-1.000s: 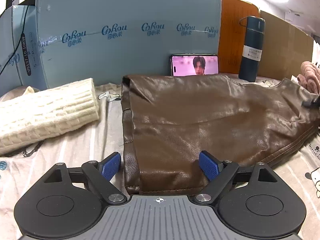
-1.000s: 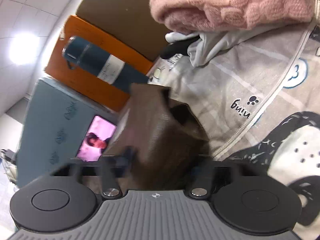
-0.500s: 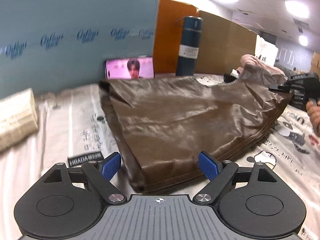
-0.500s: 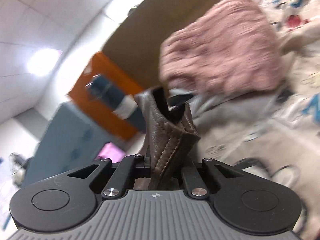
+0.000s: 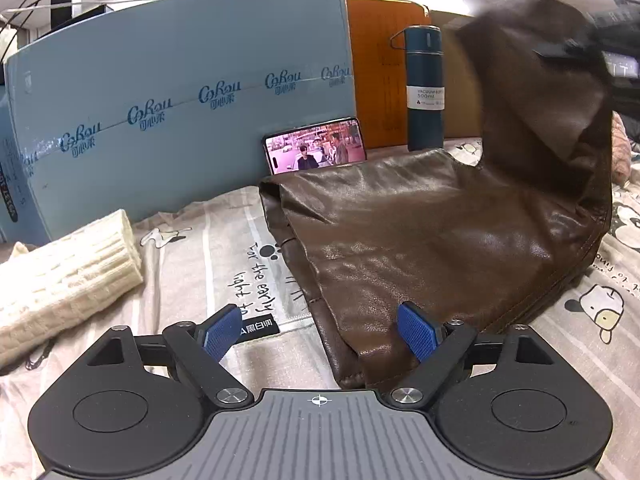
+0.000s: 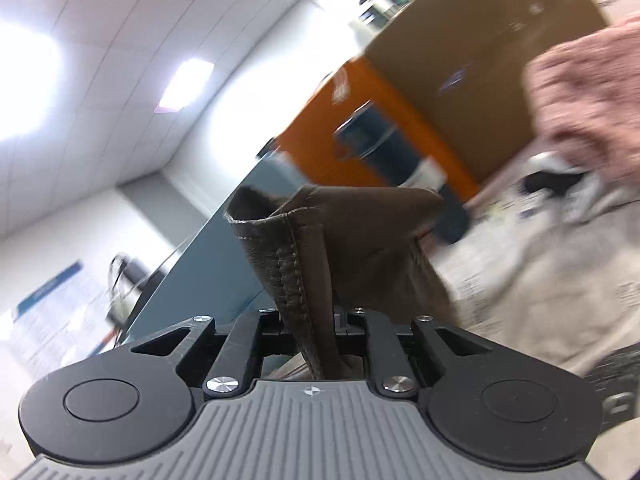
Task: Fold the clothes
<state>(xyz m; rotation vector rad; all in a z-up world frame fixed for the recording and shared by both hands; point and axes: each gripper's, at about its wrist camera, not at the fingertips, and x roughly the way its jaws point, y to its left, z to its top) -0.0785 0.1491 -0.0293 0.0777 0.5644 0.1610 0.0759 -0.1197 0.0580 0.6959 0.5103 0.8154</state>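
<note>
A brown leather garment (image 5: 420, 248) lies on the printed bed sheet (image 5: 224, 264). Its right end is lifted high in the air at the upper right of the left wrist view. My right gripper (image 6: 316, 332) is shut on a stitched edge of that garment (image 6: 304, 264), which stands up between the jaws. My left gripper (image 5: 320, 332) is open, low over the sheet, with the garment's near corner lying between its blue pads (image 5: 416, 336).
A folded cream knit sweater (image 5: 60, 280) lies at the left. A phone (image 5: 316, 151) leans on a blue panel (image 5: 180, 92) at the back, next to a dark blue flask (image 5: 425, 88). A pink knit garment (image 6: 592, 96) lies at the far right.
My right gripper has lifted the garment's right end much higher and swung it over the rest. My left gripper stayed open at the near corner and turned slightly left.
</note>
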